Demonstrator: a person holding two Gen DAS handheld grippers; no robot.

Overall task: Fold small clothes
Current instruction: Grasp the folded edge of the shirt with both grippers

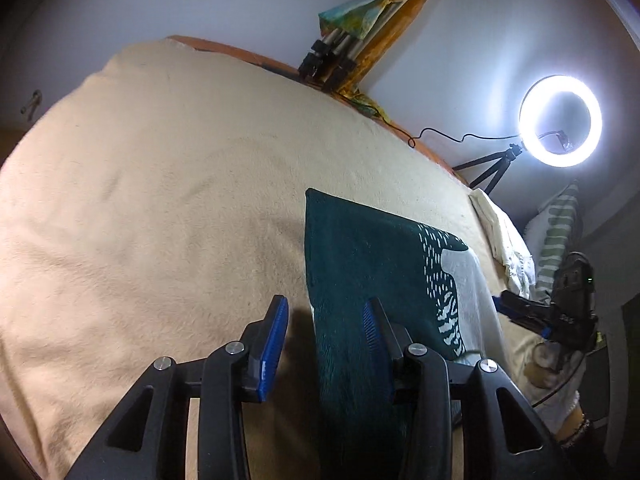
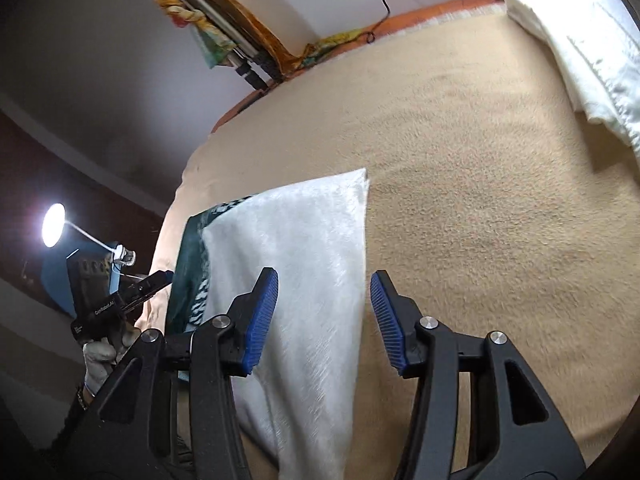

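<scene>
Hand-held grippers, left (image 1: 326, 316) and right (image 2: 324, 292), slant down, parted, over cloth (image 1: 360, 264)

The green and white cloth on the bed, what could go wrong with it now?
1. Both jaws stand open around the cloth's edges. The left hand-held gripper sits at its green edge and the right hand-held gripper at its white edge, so either could close on nothing, or pinch the fuzzy beige blanket too.
2. If only one catches, the fold may come out crooked.
3. A wide swing might reach the white pillow.
</scene>
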